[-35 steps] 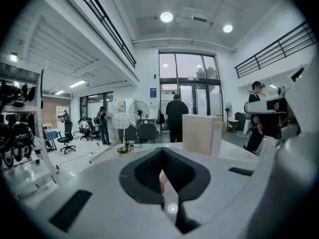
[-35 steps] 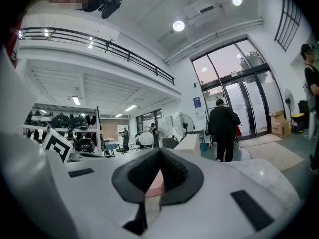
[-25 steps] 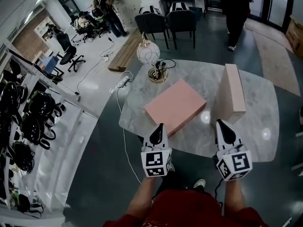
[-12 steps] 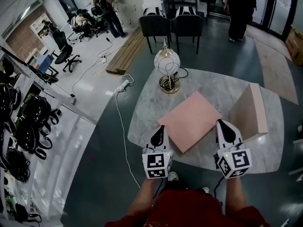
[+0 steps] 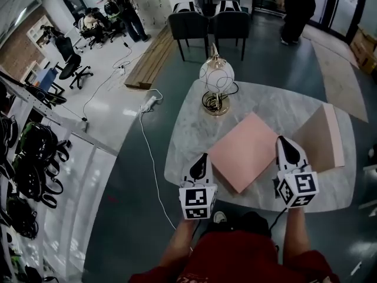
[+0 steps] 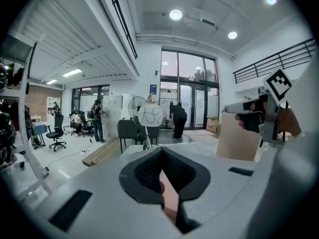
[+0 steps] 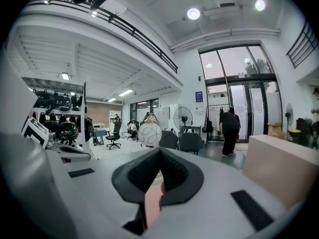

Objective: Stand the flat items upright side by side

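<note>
In the head view, a pink flat box (image 5: 244, 151) is lying flat in the middle of the marble surface (image 5: 188, 131), while an upright box (image 5: 327, 137) is standing on edge near the right rim and a globe lamp (image 5: 216, 78) is sitting at the far side. The left tongs (image 5: 202, 158) are hovering just beside the flat box's left corner, and the right tongs (image 5: 283, 140) are hovering by its right corner, between the two boxes. In the left gripper view, the left tongs (image 6: 160, 151) are clenched on nothing, with the pink box (image 6: 169, 198) showing below their tips; the right tongs (image 6: 229, 107) are reaching in front of the upright box (image 6: 238, 138). In the right gripper view, the right tongs (image 7: 159, 151) are likewise clenched and empty, with the upright box (image 7: 279, 168) standing to their right.
</note>
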Action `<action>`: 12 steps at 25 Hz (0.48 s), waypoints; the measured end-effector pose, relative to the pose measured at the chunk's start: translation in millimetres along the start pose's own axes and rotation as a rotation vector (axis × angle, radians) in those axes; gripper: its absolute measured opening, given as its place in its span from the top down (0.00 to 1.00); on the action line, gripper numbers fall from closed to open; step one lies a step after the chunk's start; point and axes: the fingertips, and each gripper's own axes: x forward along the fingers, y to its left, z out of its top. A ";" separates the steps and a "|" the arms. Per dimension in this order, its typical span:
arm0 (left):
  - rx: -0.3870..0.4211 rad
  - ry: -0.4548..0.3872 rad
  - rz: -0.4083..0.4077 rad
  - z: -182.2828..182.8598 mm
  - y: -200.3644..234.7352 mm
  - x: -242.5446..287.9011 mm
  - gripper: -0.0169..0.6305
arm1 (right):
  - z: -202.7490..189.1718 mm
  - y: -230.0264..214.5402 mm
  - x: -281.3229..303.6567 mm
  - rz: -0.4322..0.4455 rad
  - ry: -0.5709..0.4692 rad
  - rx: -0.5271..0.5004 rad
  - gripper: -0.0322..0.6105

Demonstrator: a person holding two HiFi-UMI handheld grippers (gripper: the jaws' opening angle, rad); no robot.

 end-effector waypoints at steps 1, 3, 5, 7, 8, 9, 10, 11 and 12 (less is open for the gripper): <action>0.000 0.013 -0.013 -4.7 -1.6 2.2 0.97 | -3.5 -1.7 3.9 -0.004 0.014 -0.007 0.95; 0.005 0.047 -0.038 -15.9 -6.3 7.6 0.97 | -12.4 -6.4 13.1 -0.009 0.048 -0.022 0.95; 0.008 0.083 -0.063 -28.5 -13.1 13.6 0.97 | -23.5 -12.4 24.4 -0.009 0.086 -0.035 0.95; 0.007 0.120 -0.086 -42.1 -21.1 19.1 0.97 | -33.6 -17.0 36.4 0.005 0.110 -0.046 0.95; 0.007 0.137 -0.094 -48.5 -24.6 22.1 0.97 | -38.3 -18.9 43.0 0.016 0.120 -0.050 0.95; 0.007 0.152 -0.101 -54.6 -27.4 25.3 0.97 | -43.3 -21.1 50.0 0.024 0.131 -0.052 0.95; 0.008 0.167 -0.104 -60.3 -29.6 28.7 0.97 | -48.5 -24.0 57.2 0.028 0.143 -0.053 0.95; 0.009 0.182 -0.107 -65.9 -31.7 32.3 0.97 | -54.1 -27.8 64.4 0.028 0.157 -0.056 0.95; 0.010 0.199 -0.110 -71.4 -34.2 35.8 0.97 | -60.1 -32.0 71.5 0.026 0.174 -0.059 0.95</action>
